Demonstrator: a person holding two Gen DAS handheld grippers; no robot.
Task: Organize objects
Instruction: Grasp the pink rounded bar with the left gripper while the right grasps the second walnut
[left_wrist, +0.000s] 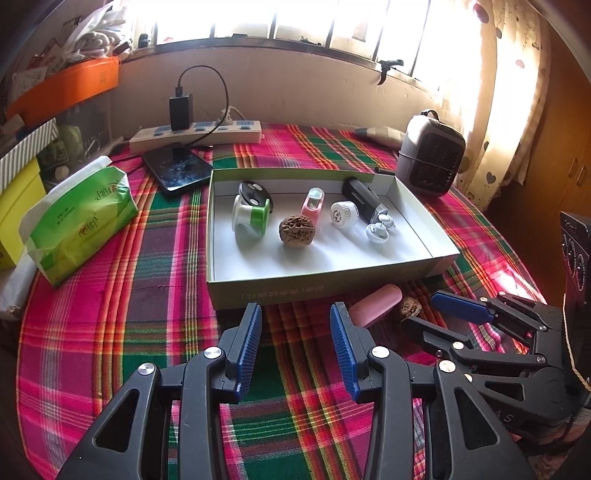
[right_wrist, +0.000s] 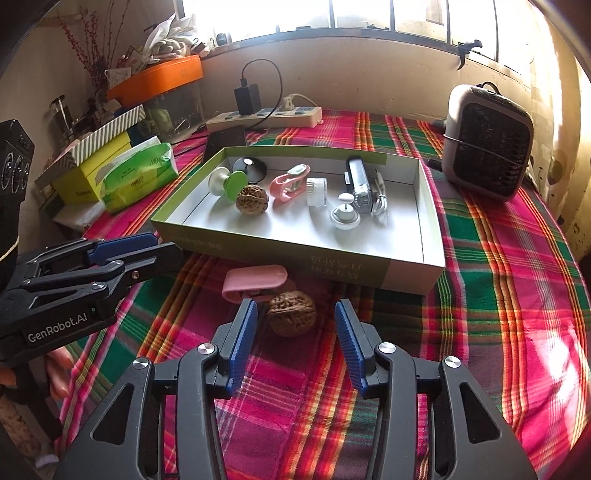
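Observation:
A shallow cardboard box sits on the plaid cloth and holds a walnut, a green-and-white spool, a pink clip, a white cap, a black-and-silver device and other small items. In front of the box lie a pink case and a second walnut. My right gripper is open, the walnut just ahead between its fingertips. My left gripper is open and empty, before the box's front wall.
A green tissue pack, a phone and a power strip lie left and behind the box. A small heater stands at the back right. Boxes and an orange bin crowd the left edge.

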